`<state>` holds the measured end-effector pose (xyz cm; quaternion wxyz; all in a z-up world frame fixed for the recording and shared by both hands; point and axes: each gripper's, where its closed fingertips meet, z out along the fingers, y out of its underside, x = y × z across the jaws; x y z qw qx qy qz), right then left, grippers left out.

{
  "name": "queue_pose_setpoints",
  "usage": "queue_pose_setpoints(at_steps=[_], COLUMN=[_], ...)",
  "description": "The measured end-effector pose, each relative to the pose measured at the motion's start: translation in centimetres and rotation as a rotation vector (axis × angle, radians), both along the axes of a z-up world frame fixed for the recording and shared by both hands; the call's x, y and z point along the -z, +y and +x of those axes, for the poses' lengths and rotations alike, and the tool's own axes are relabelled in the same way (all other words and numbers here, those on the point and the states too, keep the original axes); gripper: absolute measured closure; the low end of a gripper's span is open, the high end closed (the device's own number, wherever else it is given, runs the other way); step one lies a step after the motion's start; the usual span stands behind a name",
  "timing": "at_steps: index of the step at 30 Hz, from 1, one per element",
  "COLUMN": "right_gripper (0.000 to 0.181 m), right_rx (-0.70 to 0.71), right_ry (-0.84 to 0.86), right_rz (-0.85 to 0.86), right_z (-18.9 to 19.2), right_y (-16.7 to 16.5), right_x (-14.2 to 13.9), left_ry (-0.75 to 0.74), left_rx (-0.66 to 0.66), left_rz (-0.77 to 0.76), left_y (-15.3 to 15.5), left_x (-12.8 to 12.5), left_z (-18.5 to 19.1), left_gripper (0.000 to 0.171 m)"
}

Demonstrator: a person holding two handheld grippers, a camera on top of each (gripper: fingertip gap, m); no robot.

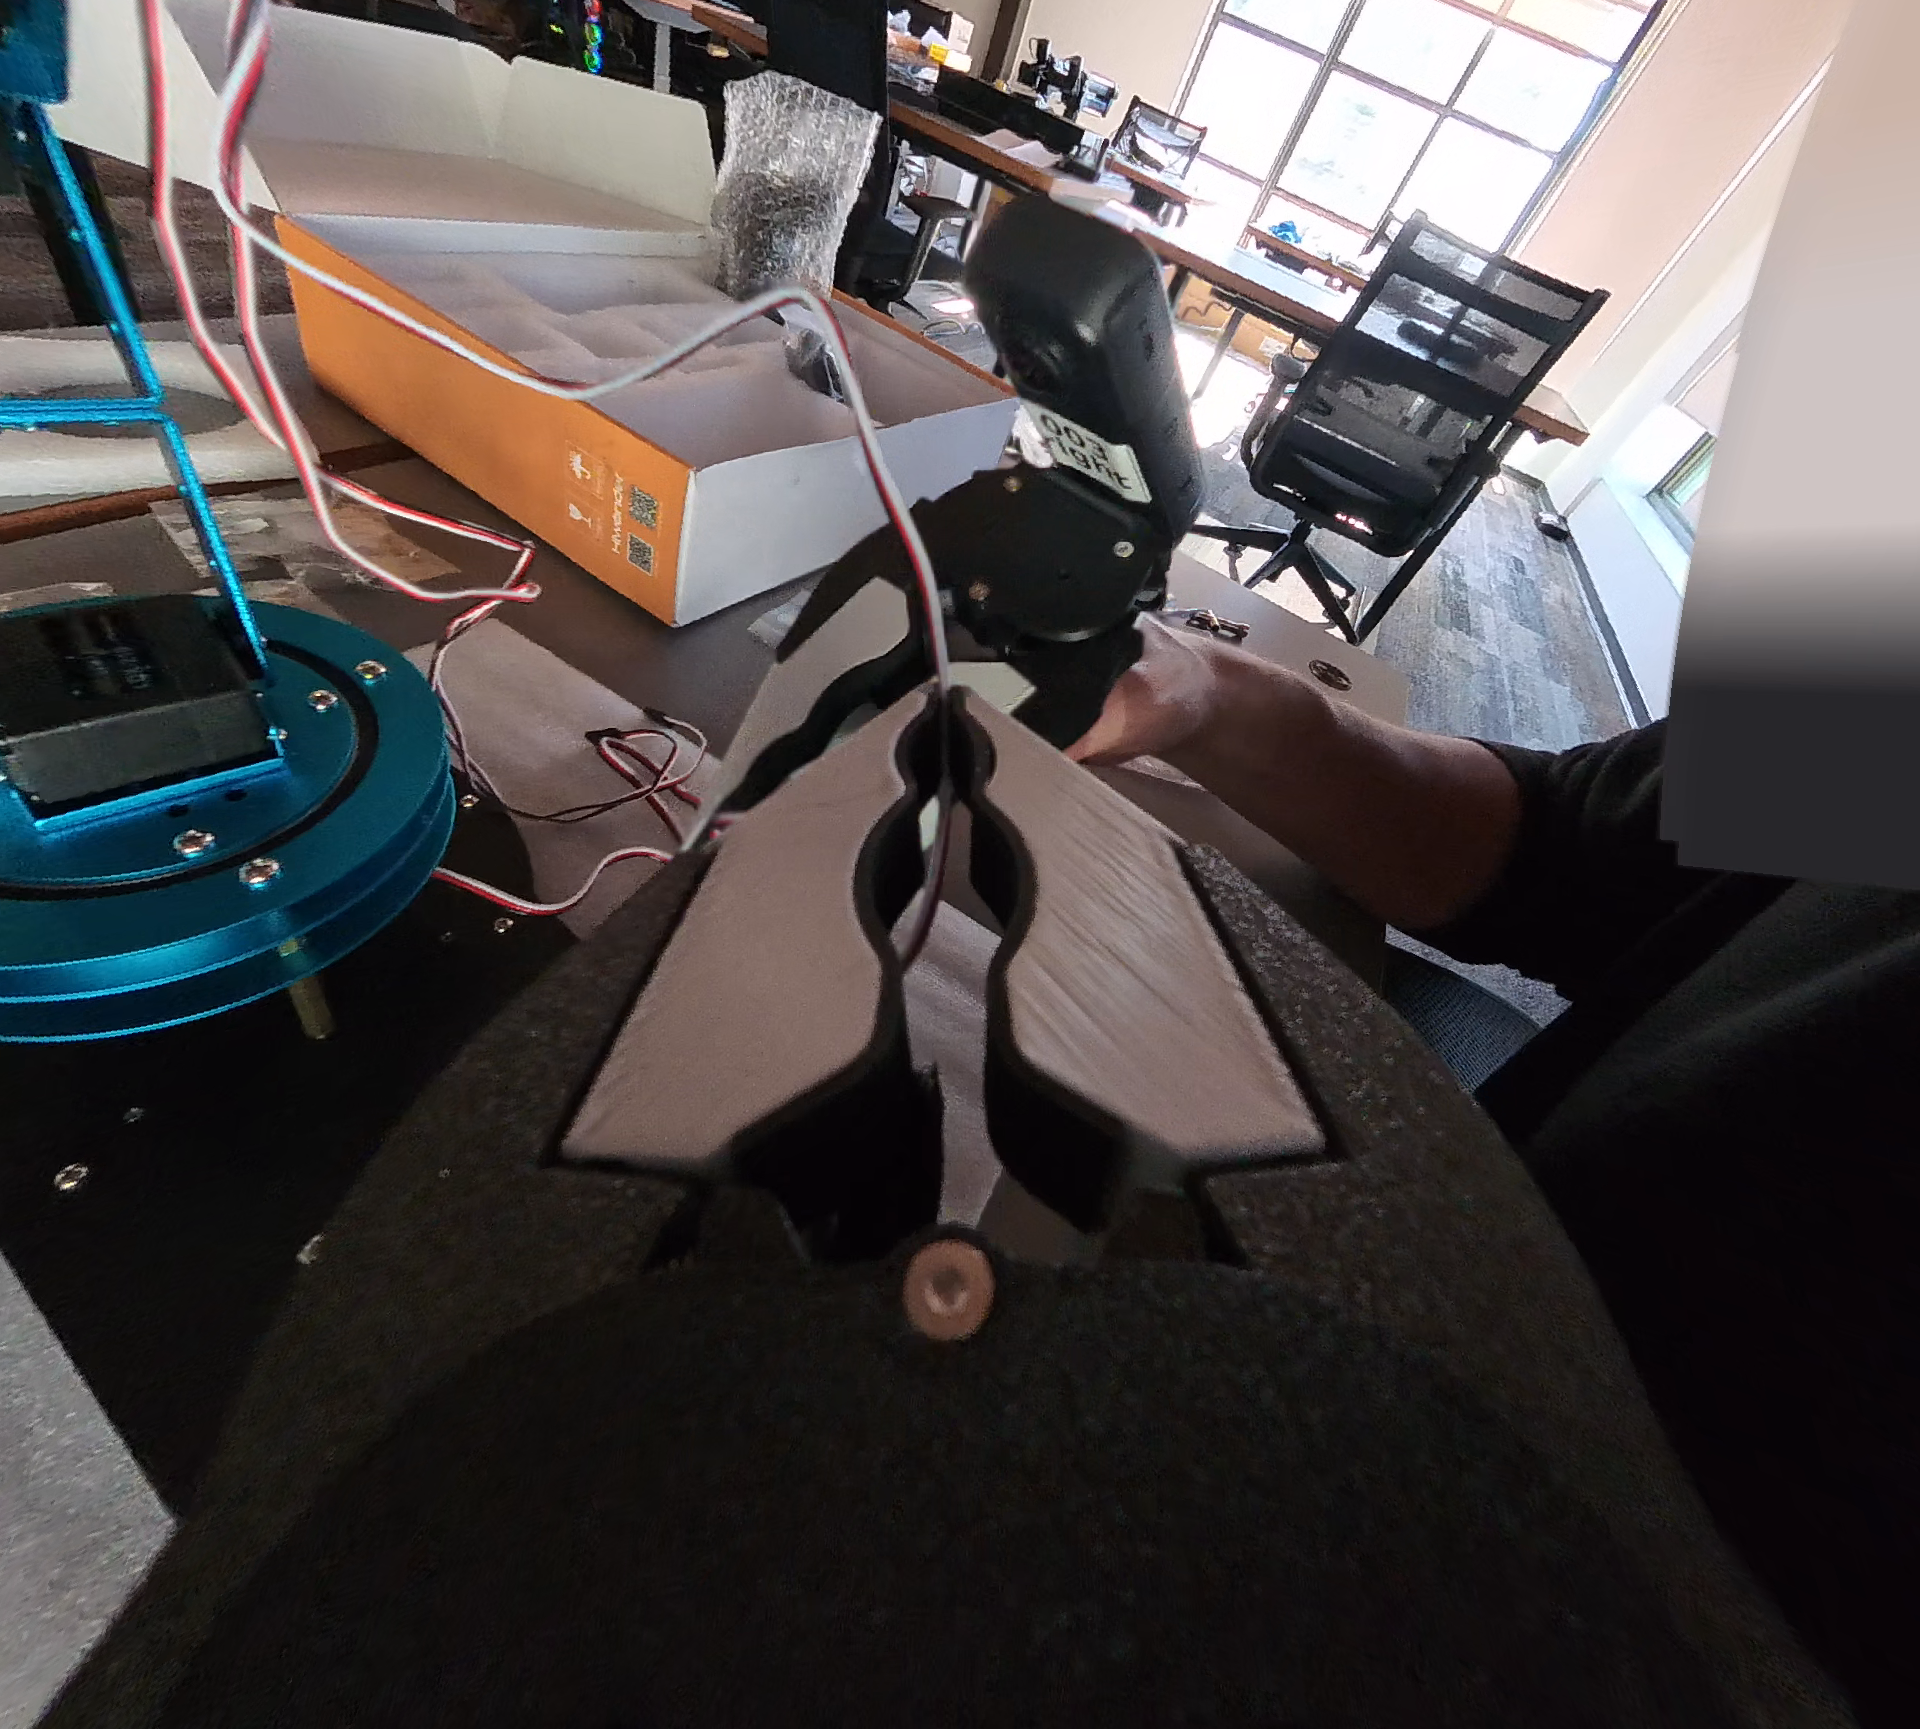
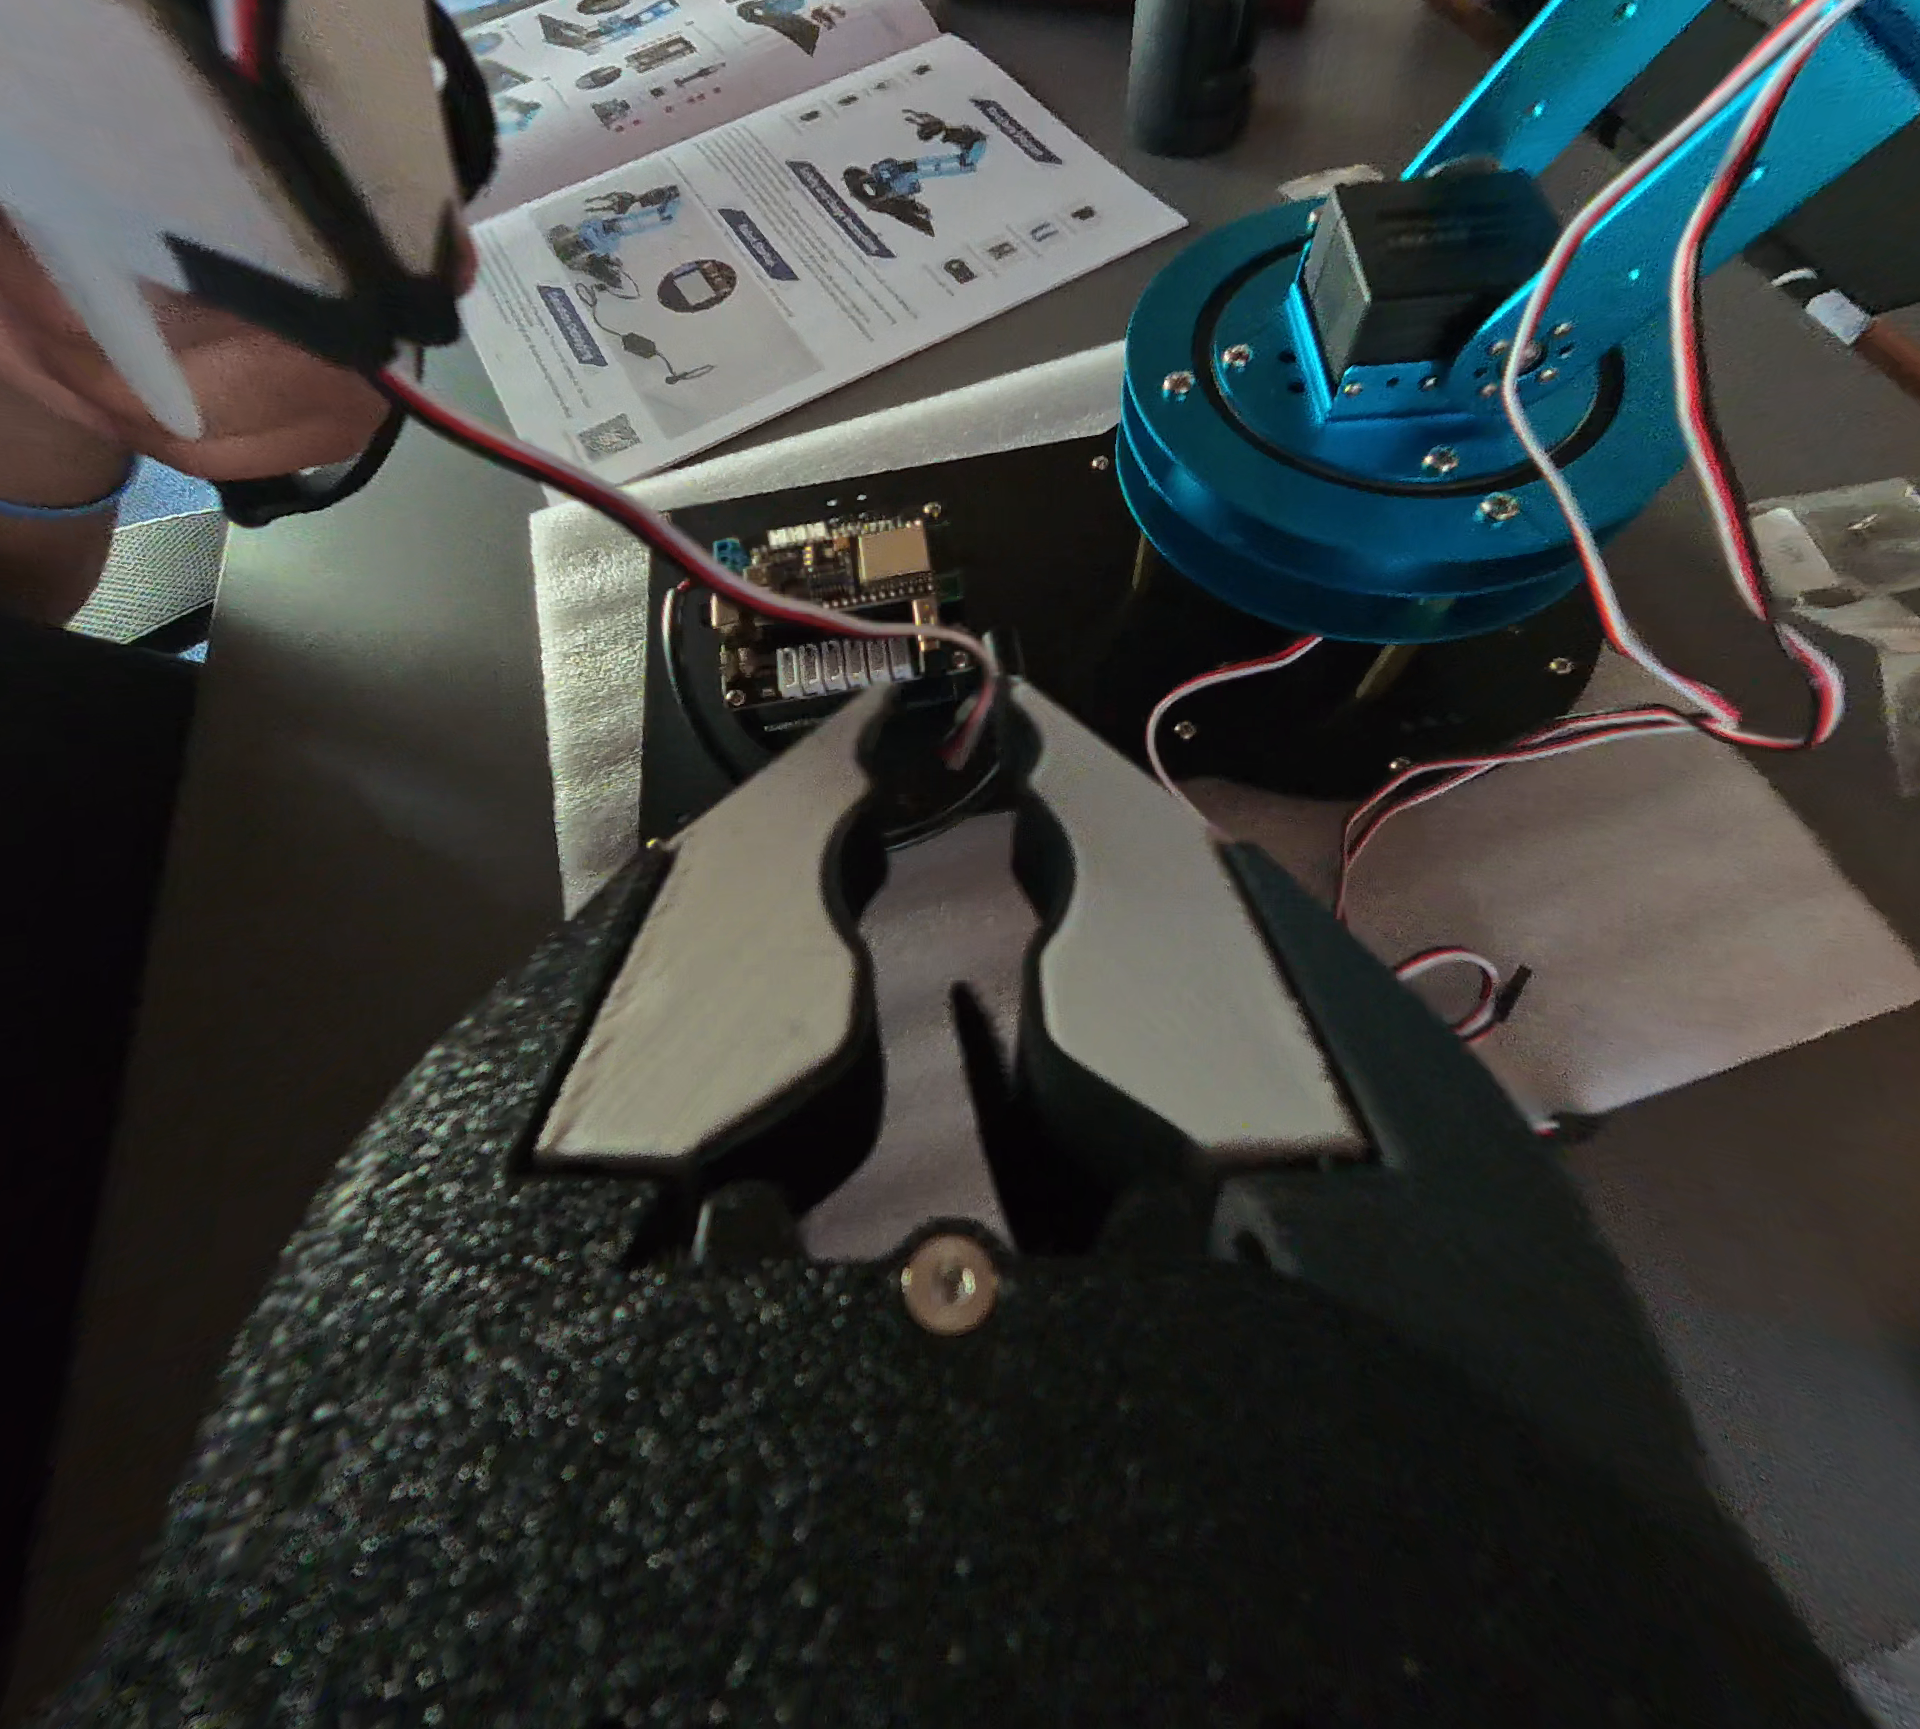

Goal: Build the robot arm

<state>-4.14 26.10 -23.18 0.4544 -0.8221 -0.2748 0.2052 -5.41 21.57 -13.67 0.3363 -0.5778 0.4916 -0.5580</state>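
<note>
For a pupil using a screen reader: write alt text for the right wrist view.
The right claw pinches the end of a red, white and black servo cable just above a small circuit board on a black base plate. A blue metal turntable stands to the right, an open instruction booklet behind.

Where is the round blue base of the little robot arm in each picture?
Left wrist view: the round blue base sits at the left edge, halfway down.
Right wrist view: it is upper right, beside the circuit board.
Shared landmark: the red, white and black wire that runs between both grippers.
</note>
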Motion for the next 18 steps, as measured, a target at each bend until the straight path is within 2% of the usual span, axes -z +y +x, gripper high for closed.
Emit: queue_pose_setpoints(at_steps=[1, 5, 8, 11, 13, 16, 18], right_gripper=[0.178, 0.180, 0.181, 0.181, 0.181, 0.181, 0.181], right_rx=[0.002, 0.019, 0.050, 0.056, 0.033, -0.036, -0.049], right_ry=[-0.009, -0.044, 0.026, 0.290, 0.567, 0.956, 1.039], right_rz=[-0.003, -0.026, -0.051, -0.088, -0.110, -0.161, -0.185], right_z=[0.1, 0.5, 0.4, -0.4, -0.8, -0.3, -0.1], right_y=[0.0, 0.1, 0.4, 0.4, 0.1, -0.4, -0.5], right_x=[0.2, 1.1, 1.1, -1.2, -4.1, -7.5, -7.6], left_ry=[0.000, -0.014, -0.042, -0.044, -0.057, -0.060, -0.039], left_rx=[0.003, 0.032, 0.056, -0.022, -0.064, -0.151, -0.244], left_rz=[0.000, -0.009, -0.041, -0.004, 0.019, 0.038, 0.056], left_y=[-0.1, -0.9, -1.6, -0.4, 0.2, 1.4, 2.5], left_x=[0.0, -0.4, -0.9, -0.8, -0.7, 0.2, 1.4], left_z=[0.0, 0.2, 0.7, 0.1, -1.4, -5.0, -8.2], left_gripper=[0.171, 0.171, 0.171, 0.129, 0.116, 0.115, 0.117])
